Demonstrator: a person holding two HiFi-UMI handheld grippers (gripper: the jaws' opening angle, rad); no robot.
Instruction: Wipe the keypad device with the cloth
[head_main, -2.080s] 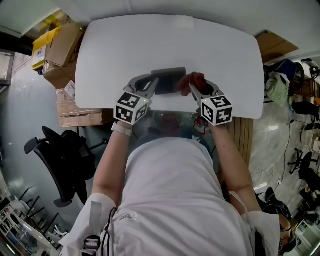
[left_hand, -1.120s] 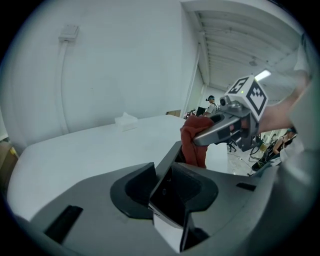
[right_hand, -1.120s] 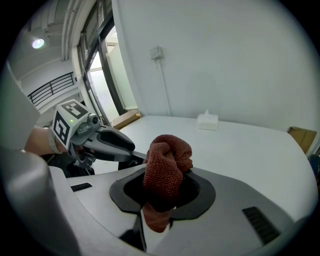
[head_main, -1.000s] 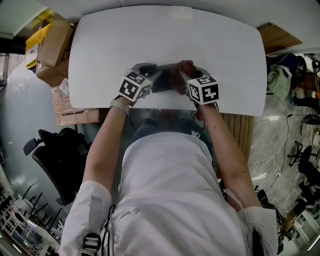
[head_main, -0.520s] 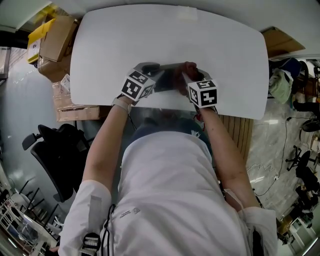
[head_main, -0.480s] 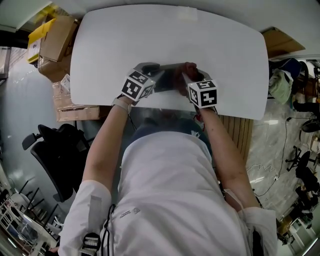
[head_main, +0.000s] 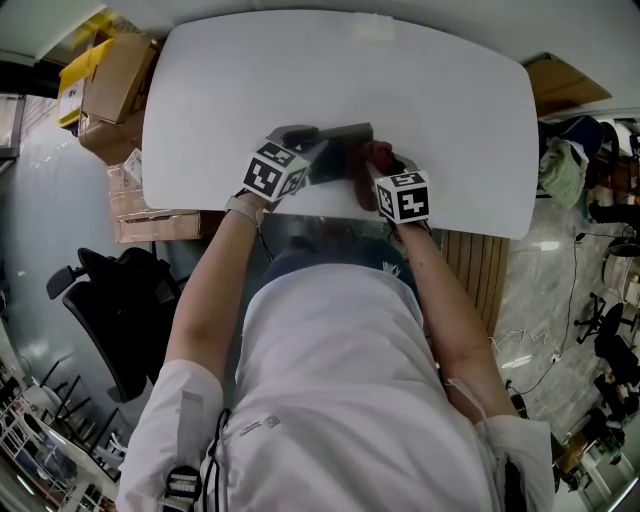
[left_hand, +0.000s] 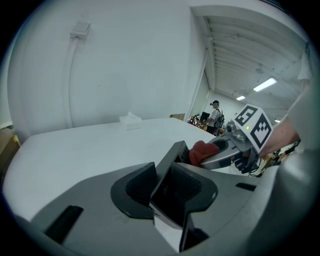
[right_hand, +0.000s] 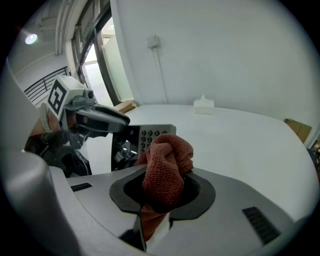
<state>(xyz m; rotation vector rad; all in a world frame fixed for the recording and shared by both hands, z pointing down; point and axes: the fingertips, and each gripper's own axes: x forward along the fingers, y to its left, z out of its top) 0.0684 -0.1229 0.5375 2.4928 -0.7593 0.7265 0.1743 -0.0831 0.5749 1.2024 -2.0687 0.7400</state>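
I had the left tool, jaws just eased inward, clamped on the keypad device above the tabletop; the right tool pinched the cloth just beside it

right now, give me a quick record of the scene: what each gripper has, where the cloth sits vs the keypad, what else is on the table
left gripper: shut on keypad; jaws have just been closing a little on it
keypad: tilted up, buttons facing the right gripper
right gripper: shut on cloth
cloth: red, bunched, close to the keypad's button face; contact unclear
table: white, with a small white box near its far edge
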